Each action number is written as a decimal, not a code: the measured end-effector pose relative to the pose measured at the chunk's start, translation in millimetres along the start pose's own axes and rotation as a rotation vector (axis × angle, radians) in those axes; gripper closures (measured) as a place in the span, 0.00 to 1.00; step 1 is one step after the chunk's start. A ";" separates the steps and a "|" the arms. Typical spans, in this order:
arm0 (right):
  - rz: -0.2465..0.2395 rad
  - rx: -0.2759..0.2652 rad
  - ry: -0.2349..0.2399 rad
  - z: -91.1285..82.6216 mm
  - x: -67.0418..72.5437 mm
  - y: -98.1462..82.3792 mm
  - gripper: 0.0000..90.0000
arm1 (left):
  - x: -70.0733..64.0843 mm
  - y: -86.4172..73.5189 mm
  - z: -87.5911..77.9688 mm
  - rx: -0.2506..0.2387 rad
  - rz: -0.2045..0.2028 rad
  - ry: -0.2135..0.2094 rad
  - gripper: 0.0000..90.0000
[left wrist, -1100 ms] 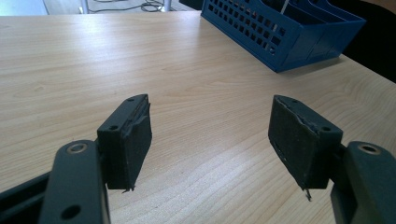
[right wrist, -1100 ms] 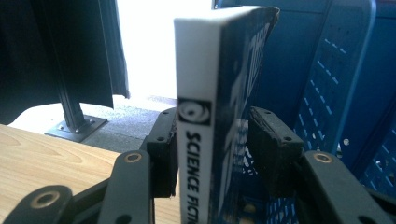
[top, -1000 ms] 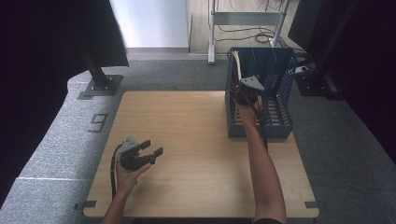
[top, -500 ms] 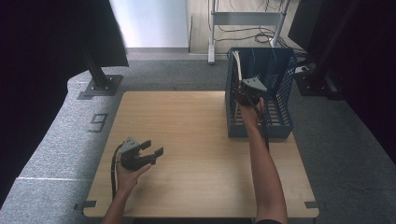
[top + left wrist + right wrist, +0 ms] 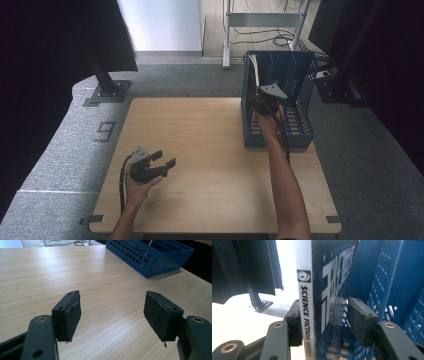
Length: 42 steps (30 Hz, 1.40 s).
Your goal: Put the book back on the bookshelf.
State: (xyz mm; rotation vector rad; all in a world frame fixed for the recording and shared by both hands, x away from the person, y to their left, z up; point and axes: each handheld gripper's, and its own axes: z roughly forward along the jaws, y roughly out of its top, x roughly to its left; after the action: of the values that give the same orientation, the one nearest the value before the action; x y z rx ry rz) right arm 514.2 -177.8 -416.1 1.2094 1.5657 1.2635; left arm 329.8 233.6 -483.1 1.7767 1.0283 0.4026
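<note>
Magazine (image 5: 329, 290) stands between right gripper's (image 5: 324, 317) parted fingers.

Left forearm: enters from the bottom edge of the high view, short reach, hand (image 5: 136, 186) low over the near left of the table. Left gripper (image 5: 163, 159): level, pointing forward and right, jaws wide apart, nothing between the pads (image 5: 72, 315).

Right forearm: bare, stretched long and straight ahead, wrist raised at the far right. Right gripper (image 5: 263, 100): held out at arm's end, grey plate on top. Jaws part-spread, having just been opening; left pad touching, right pad (image 5: 359, 317) standing just clear.
</note>
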 end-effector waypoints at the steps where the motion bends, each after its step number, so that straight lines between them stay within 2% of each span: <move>1: -0.001 0.000 0.000 -0.5 -0.1 -0.3 0.54 | -0.1 0.0 0.1 0.000 0.001 0.000 0.34; 27: -0.006 -0.001 0.037 -18.4 0.1 -9.5 0.51 | -3.2 0.1 1.4 0.004 0.010 -0.006 0.33; 42: 0.006 0.007 0.010 -25.6 -12.6 -14.4 0.51 | -4.3 -0.6 2.6 0.007 0.012 -0.006 0.33</move>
State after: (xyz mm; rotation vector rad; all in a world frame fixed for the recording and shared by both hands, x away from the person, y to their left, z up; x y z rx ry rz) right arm 490.2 -197.0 -424.9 1.2155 1.5756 1.2706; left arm 328.8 228.7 -484.0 1.7906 1.0160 0.4009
